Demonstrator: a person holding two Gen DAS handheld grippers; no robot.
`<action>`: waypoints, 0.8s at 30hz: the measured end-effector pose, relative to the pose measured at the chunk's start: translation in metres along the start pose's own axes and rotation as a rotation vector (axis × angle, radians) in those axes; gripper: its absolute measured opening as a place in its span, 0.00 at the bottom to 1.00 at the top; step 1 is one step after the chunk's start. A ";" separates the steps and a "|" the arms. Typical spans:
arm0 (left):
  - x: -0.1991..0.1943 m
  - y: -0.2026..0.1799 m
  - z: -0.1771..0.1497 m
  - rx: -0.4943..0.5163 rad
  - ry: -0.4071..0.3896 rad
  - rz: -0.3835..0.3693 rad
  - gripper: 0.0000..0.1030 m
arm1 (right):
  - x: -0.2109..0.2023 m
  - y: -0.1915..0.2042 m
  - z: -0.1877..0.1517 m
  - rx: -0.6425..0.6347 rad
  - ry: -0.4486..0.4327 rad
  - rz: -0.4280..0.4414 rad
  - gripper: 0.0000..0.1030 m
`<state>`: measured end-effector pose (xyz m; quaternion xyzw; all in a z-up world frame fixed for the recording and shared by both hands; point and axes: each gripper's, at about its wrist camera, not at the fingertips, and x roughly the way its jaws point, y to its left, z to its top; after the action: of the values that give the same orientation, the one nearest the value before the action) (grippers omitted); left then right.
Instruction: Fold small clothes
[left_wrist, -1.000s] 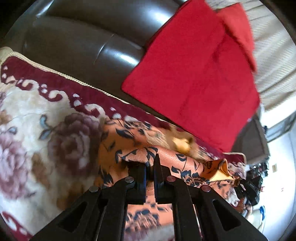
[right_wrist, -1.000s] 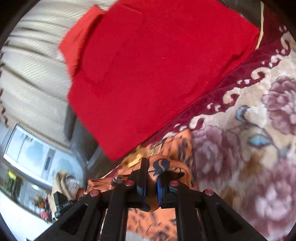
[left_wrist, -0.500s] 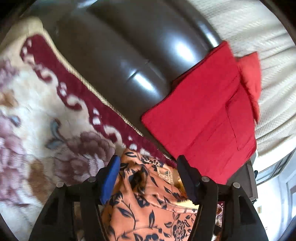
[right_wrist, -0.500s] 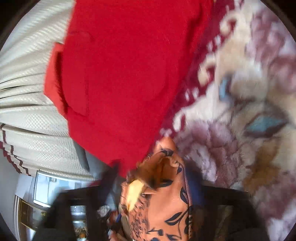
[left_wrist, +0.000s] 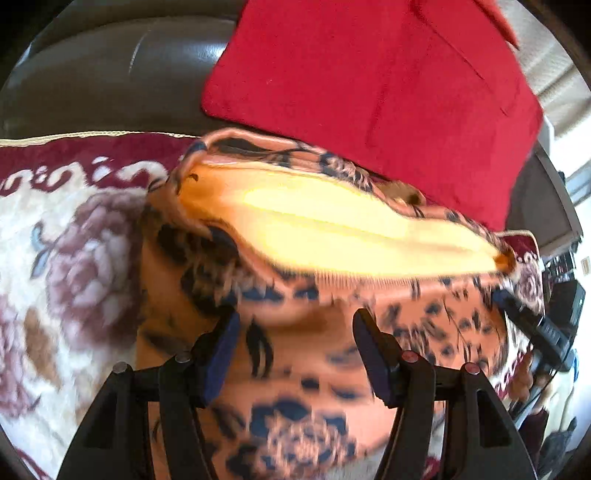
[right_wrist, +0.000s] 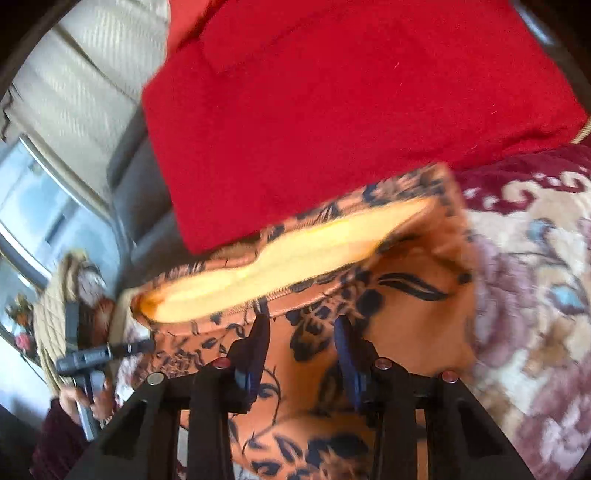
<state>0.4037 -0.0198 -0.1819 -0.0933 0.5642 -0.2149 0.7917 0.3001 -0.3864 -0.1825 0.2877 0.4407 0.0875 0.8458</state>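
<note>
Floral blanket (left_wrist: 55, 258), dark leather sofa (left_wrist: 110, 74), cream curtain (right_wrist: 92, 74), window (right_wrist: 33, 199)

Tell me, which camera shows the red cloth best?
The right wrist view: the red cloth fills its upper half, with a corner and two long edges showing. The left wrist view shows the same cloth smaller, its lower part hidden behind the orange garment.
</note>
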 end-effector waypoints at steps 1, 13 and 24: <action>0.005 0.001 0.010 -0.015 -0.007 0.001 0.62 | 0.007 -0.002 0.004 0.010 0.011 -0.001 0.38; -0.046 0.042 0.037 -0.253 -0.337 -0.091 0.63 | -0.041 -0.041 0.017 0.184 -0.371 0.128 0.53; -0.047 0.044 -0.068 -0.107 -0.194 0.140 0.63 | -0.058 -0.001 -0.043 0.047 -0.176 0.039 0.53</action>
<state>0.3378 0.0469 -0.1821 -0.1159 0.5008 -0.1186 0.8495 0.2310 -0.3926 -0.1620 0.3228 0.3607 0.0680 0.8724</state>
